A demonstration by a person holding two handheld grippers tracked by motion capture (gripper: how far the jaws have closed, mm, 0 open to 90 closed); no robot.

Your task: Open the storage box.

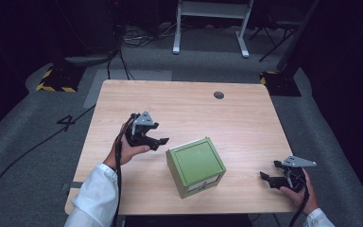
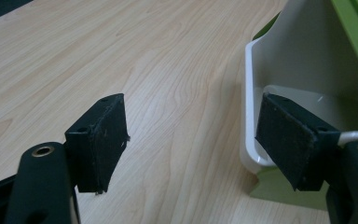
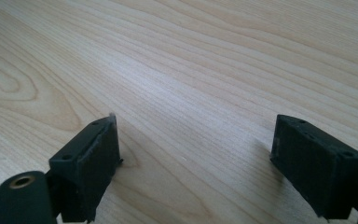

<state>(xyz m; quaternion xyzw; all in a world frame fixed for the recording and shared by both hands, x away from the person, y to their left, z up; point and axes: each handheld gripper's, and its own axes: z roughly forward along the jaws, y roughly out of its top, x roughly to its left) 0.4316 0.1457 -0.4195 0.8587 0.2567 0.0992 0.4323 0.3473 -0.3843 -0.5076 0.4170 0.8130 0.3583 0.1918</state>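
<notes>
A green box (image 1: 196,165) with a white front panel stands on the wooden table (image 1: 179,104), near its front middle. My left gripper (image 1: 159,143) hovers just left of the box, held in a hand with a white sleeve, and its jaws stand open. In the left gripper view the left gripper (image 2: 191,107) has bare tabletop between its pads, and the box's white wall (image 2: 303,56) and green edge (image 2: 354,28) rise at the right. My right gripper (image 1: 267,172) rests open near the table's front right corner. In the right gripper view the right gripper (image 3: 196,126) has bare wood between its pads.
A small round hole (image 1: 219,95) sits near the table's far edge. Beyond the table stand a white frame (image 1: 212,28) and a yellow-and-black striped base (image 1: 56,80), with cables across the grey floor.
</notes>
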